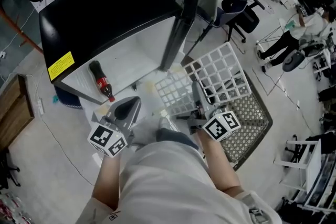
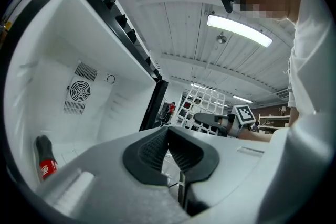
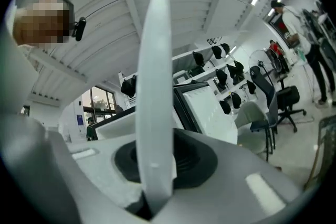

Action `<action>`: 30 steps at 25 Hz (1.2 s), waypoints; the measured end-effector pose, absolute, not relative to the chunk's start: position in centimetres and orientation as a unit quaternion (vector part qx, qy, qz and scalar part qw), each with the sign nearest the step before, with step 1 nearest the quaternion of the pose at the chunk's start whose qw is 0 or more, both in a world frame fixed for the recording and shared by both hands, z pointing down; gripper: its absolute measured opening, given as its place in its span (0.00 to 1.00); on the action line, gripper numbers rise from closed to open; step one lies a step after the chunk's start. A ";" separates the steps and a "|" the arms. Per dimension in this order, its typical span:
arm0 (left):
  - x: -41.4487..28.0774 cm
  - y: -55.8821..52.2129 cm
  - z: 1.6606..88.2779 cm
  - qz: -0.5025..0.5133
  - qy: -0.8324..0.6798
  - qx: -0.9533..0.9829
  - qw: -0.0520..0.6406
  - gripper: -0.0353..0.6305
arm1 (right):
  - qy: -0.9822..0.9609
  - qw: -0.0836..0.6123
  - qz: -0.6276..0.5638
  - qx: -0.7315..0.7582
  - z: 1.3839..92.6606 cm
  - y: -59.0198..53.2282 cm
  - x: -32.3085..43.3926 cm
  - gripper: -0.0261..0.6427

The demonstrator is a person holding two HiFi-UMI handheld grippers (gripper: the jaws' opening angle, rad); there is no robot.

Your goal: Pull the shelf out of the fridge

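Note:
The black fridge (image 1: 105,13) stands open, its door (image 1: 184,13) swung to the right and its white inside bare but for a cola bottle (image 1: 101,80) at the front left. The white wire shelf (image 1: 210,78) is outside the fridge, tilted in front of the door. My right gripper (image 1: 197,93) is shut on its near edge. In the right gripper view the shelf's frame (image 3: 156,86) runs edge-on up from between the jaws of my right gripper (image 3: 157,165). My left gripper (image 1: 128,107) is shut on nothing, near the bottle. The left gripper view shows the left gripper (image 2: 169,149), the bottle (image 2: 46,162) and the shelf (image 2: 202,102).
A metal mesh panel (image 1: 247,123) lies on the floor under the shelf. An office chair (image 1: 241,13) and a person (image 1: 294,29) are at the back right. A wooden board (image 1: 10,107) is at the left, and a white rack (image 1: 307,160) at the lower right.

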State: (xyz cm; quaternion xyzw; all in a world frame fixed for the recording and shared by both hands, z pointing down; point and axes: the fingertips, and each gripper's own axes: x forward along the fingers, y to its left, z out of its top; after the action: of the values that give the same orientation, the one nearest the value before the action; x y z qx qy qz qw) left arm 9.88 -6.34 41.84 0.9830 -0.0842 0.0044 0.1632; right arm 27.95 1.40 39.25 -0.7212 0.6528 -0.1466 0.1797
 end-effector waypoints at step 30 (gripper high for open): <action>14.6 -8.2 39.8 0.026 -0.070 0.993 0.091 0.06 | 0.661 0.006 -0.009 -0.751 37.6 0.7 30.2 0.11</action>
State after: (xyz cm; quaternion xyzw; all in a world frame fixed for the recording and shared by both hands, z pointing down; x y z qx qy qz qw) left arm 14.59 -8.16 39.76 0.9930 -0.0703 0.0255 0.0909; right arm 30.21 0.73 37.59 -0.7506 0.6607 -0.0093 0.0056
